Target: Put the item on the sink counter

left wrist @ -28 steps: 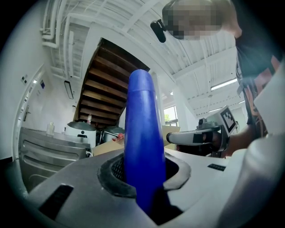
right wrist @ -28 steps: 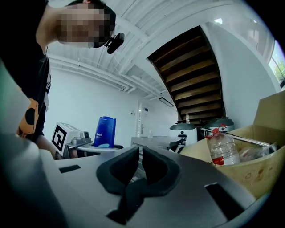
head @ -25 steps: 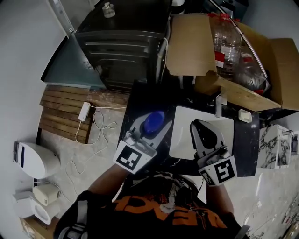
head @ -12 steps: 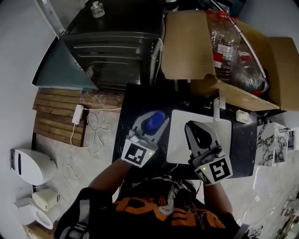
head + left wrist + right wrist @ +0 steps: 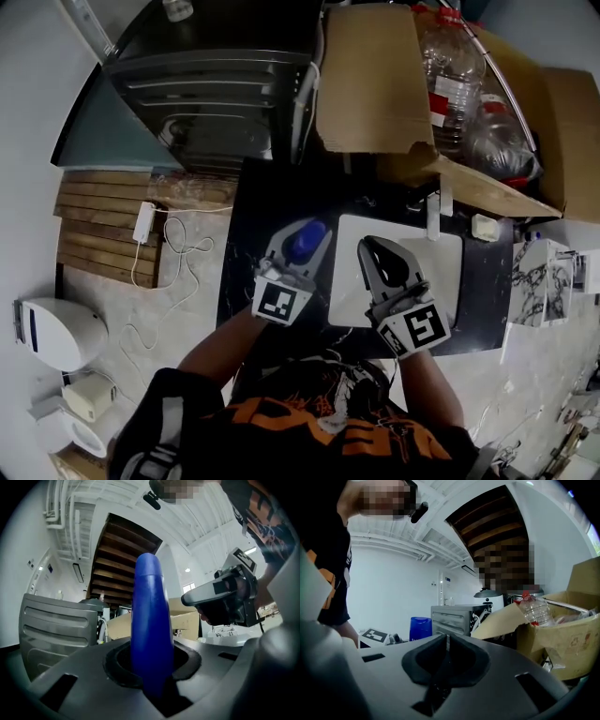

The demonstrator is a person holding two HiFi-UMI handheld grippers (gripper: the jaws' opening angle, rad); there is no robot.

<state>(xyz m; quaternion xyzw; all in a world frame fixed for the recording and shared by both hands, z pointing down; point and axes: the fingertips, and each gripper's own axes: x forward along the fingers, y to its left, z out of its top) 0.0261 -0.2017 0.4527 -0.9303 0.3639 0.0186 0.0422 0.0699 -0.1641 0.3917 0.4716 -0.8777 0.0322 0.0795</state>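
Note:
A blue bottle [image 5: 304, 240] stands upright between the jaws of my left gripper [image 5: 298, 246], which is shut on it above the dark sink counter [image 5: 246, 246], left of the white basin [image 5: 444, 255]. In the left gripper view the blue bottle [image 5: 149, 620] fills the middle, clamped in the jaws. My right gripper [image 5: 386, 264] hovers over the basin with its jaws closed together and nothing between them. From the right gripper view the blue bottle [image 5: 420, 628] shows at the left.
A cardboard box [image 5: 375, 84] with plastic bottles [image 5: 455, 84] stands behind the counter. A dark metal appliance [image 5: 216, 84] is at the back left. A cable and power strip [image 5: 144, 222] lie on the floor at the left, beside a white toilet [image 5: 56, 330].
Both grippers have shifted slightly toward each other and up in the view as the head camera moved. The left gripper still holds the blue bottle over the counter.

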